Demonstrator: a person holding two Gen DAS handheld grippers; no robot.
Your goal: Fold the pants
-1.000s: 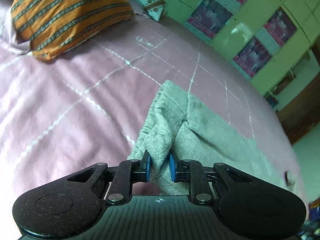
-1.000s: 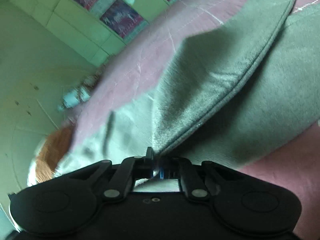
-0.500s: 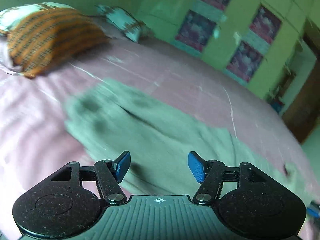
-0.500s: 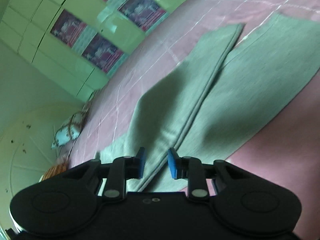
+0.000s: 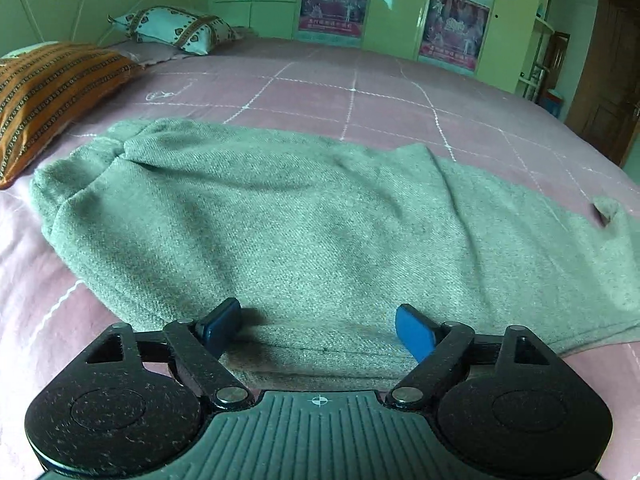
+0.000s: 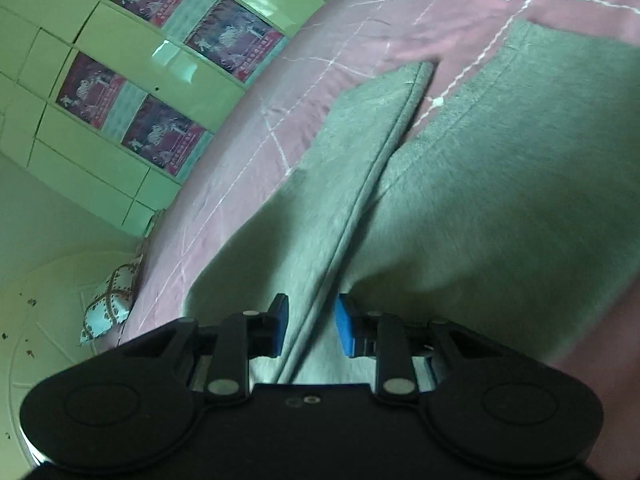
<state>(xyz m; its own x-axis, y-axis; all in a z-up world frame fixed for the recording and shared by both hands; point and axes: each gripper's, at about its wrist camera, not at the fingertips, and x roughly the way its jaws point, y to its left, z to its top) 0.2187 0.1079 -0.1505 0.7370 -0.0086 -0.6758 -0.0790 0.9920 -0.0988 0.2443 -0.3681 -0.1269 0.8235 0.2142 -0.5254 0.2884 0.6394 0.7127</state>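
The grey pants [image 5: 280, 216] lie spread across the pink bedspread [image 5: 360, 88], waistband end bunched at the left. My left gripper [image 5: 318, 326] is wide open just above the near edge of the cloth and holds nothing. In the right wrist view the pants [image 6: 500, 200] show two legs lying apart with a seamed edge [image 6: 360, 208] running toward me. My right gripper [image 6: 310, 326] is partly open, its blue pads on either side of that seam, not clamping it.
An orange striped pillow [image 5: 48, 92] and a pale patterned pillow [image 5: 172, 30] lie at the bed's head on the left. Green cupboards with posters [image 5: 452, 28] stand behind the bed. A wooden door [image 5: 608, 80] is at the right.
Both grippers let go of the pants. The left one opened wide and drew back, and the cloth dropped flat. The right one opened a little and stayed over the leg seam.
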